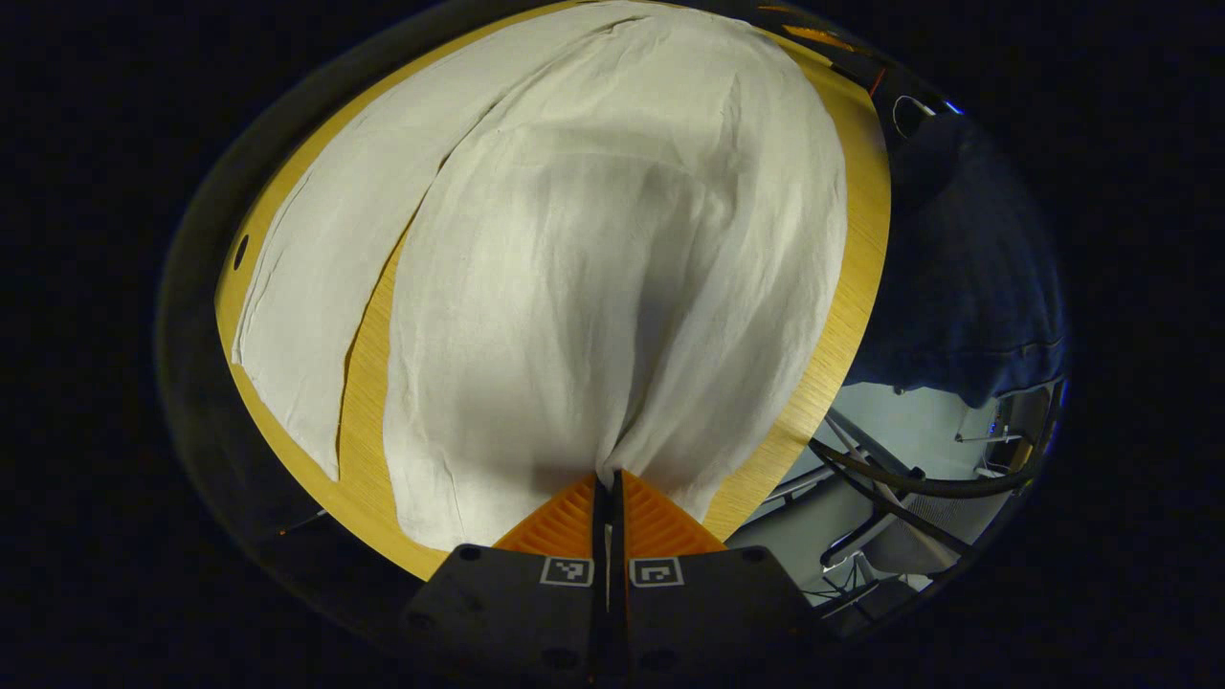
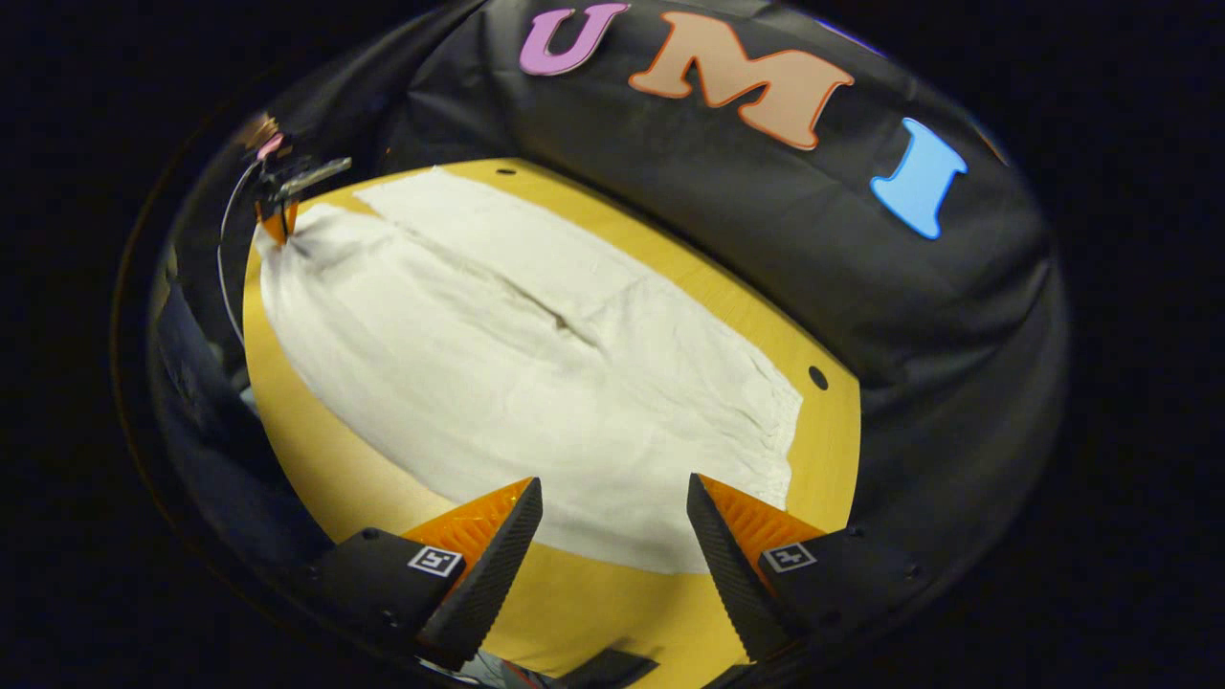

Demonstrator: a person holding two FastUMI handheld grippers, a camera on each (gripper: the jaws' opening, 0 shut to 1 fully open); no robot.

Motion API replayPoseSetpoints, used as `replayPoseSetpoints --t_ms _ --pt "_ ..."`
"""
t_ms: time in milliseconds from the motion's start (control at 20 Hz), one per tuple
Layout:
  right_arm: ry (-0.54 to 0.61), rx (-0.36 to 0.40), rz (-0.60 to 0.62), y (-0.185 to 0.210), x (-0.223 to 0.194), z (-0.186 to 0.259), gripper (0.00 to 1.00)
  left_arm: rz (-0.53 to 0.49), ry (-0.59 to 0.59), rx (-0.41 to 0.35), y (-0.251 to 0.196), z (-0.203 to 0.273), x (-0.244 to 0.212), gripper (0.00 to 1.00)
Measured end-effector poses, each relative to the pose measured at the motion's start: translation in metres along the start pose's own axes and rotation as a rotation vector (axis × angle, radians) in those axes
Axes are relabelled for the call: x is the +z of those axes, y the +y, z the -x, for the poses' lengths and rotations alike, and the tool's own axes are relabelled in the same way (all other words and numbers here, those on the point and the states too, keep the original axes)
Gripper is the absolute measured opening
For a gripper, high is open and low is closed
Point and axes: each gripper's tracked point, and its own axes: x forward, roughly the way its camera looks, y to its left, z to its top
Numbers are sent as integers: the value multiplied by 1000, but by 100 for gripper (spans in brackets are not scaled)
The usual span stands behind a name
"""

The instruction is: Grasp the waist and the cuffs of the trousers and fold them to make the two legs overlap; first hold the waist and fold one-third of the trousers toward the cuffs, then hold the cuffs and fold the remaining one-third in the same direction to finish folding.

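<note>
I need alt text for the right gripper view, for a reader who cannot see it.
The right gripper hovers open over the near edge of pale trousers spread on a wooden table. At the far end, the left gripper pinches the cloth.

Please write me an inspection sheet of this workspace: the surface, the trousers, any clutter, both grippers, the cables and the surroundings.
Surface: wooden table, round holes near its far edge.
Job's things: pale trousers lying spread out; legs part with wood showing between them; one end pinched and lifted.
Clutter: nothing seen on the table.
Grippers: left gripper shut on the trousers' edge, cloth gathered between the fingers; it also shows at the far end in the right gripper view. Right gripper open, hovering at the near end of the trousers, holding nothing.
Cables: thin cable hanging by the left gripper.
Surroundings: black cloth wall; person's dark sleeve; chair on a pale floor.
</note>
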Motion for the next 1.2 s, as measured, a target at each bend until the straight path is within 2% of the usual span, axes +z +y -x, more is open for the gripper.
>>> replayPoseSetpoints --t_ms 350,550,750,800,850,900,950,1000,1050,1100,1200 --pt "242 177 283 -7 -74 -37 98 36 28 1 -1 0 2 0" --pt "305 266 316 2 -80 -49 98 46 36 16 -1 0 1 0" --pt "377 383 345 13 -83 -54 91 50 50 15 -2 0 2 0" --pt "398 410 348 17 -85 -55 87 49 53 14 -2 0 2 0" --pt "423 430 341 19 -87 -56 76 47 57 13 -1 0 1 0" --pt "440 438 335 19 -85 -56 78 47 58 13 -2 0 2 0" --pt "452 440 333 19 -85 -57 67 46 59 11 -2 0 3 0" --pt "458 439 332 19 -86 -57 67 45 59 10 -2 0 2 0" --pt "458 439 336 18 -84 -57 76 44 58 9 -2 1 3 0" --pt "464 435 337 19 -86 -59 67 43 60 9 -2 0 3 0" --pt "475 435 335 19 -85 -59 63 45 63 9 -3 0 3 0"
